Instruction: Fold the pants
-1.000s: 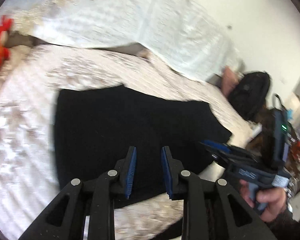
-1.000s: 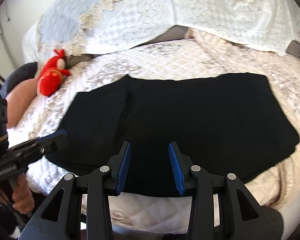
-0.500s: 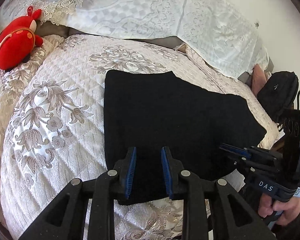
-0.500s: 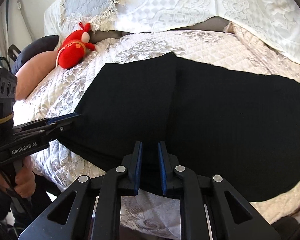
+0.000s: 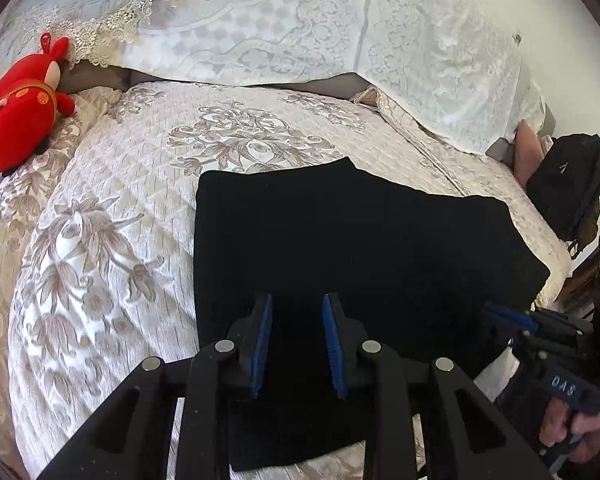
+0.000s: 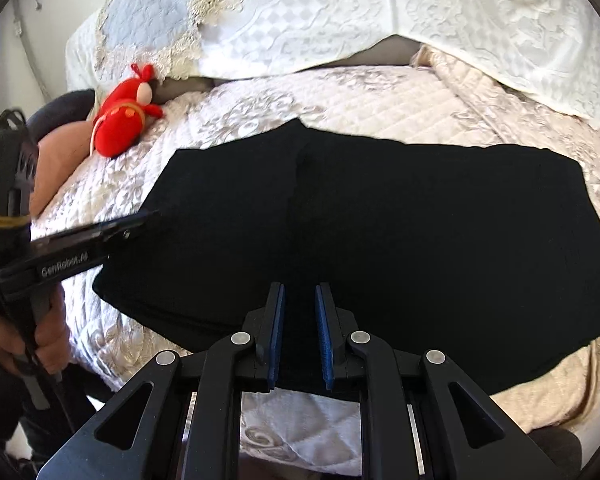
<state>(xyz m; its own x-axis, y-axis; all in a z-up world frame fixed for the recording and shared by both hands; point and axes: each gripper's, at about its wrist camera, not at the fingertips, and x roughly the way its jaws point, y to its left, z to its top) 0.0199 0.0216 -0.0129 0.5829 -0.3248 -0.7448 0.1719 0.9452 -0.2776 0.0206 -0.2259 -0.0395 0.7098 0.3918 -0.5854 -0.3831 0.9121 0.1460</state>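
Black pants (image 5: pixel 360 248) lie folded flat on a cream patterned bedspread (image 5: pixel 100 220). In the right wrist view the pants (image 6: pixel 380 220) spread wide, with a crease down the middle. My left gripper (image 5: pixel 296 344) hangs over their near left corner, its blue pads apart and dark cloth showing below the gap. The left gripper (image 6: pixel 140 222) is side-on in the right wrist view, with its tips at the pants' left edge. My right gripper (image 6: pixel 300 336) is at the near edge, its pads drawn close on the dark cloth. Its tips (image 5: pixel 504 314) reach the near right edge.
A red plush toy (image 5: pixel 16 120) lies at the far left by the white lace pillows (image 5: pixel 300 20). A black bag (image 5: pixel 564 184) stands off the bed's right side. A person's hands (image 6: pixel 40 332) hold the gripper handles at the bed's near edge.
The right gripper's pads went from wide apart to close together at the pants' near edge. Both views swung and dipped, so the pants sit differently in each.
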